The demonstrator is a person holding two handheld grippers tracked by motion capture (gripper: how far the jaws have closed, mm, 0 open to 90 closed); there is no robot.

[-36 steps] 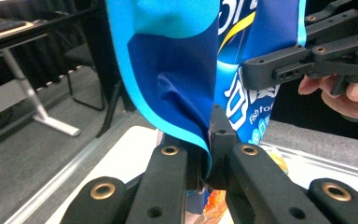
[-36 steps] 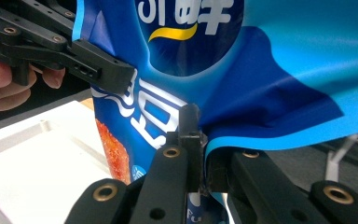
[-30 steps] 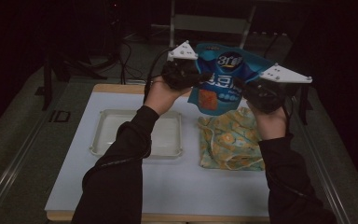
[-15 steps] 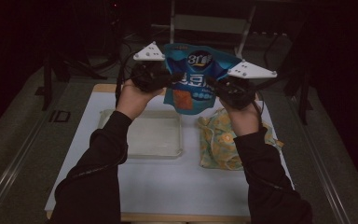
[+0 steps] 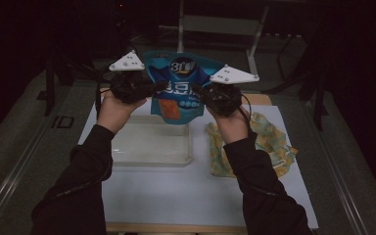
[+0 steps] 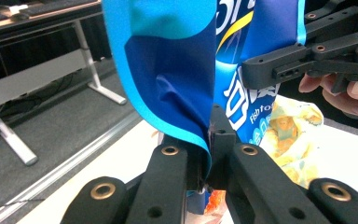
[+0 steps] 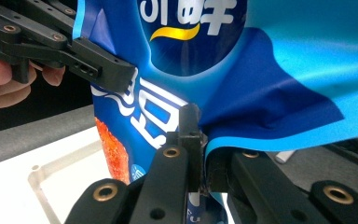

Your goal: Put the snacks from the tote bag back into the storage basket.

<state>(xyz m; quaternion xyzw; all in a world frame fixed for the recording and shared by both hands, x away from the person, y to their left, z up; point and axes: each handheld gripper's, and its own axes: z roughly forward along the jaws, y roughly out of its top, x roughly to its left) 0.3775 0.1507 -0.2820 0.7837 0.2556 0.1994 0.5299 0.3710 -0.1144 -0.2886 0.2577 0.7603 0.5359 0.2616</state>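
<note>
Two grippers hold one blue snack bag (image 5: 181,88) in the air above the worktop (image 5: 176,191). The left gripper (image 5: 149,87) is closed on the bag's left edge; in the left gripper view its jaws pinch the light blue border of the bag (image 6: 168,70). The right gripper (image 5: 201,94) is closed on the opposite edge, and the right gripper view shows the foil (image 7: 242,60) folded where the jaws press it. The bag hangs upright between both hands, its printed front turned toward the person. Below it, a clear shallow tray (image 5: 122,159) lies on the white worktop. Just beside the tray, on the right, lies a crumpled yellow patterned cloth (image 5: 271,142).
</note>
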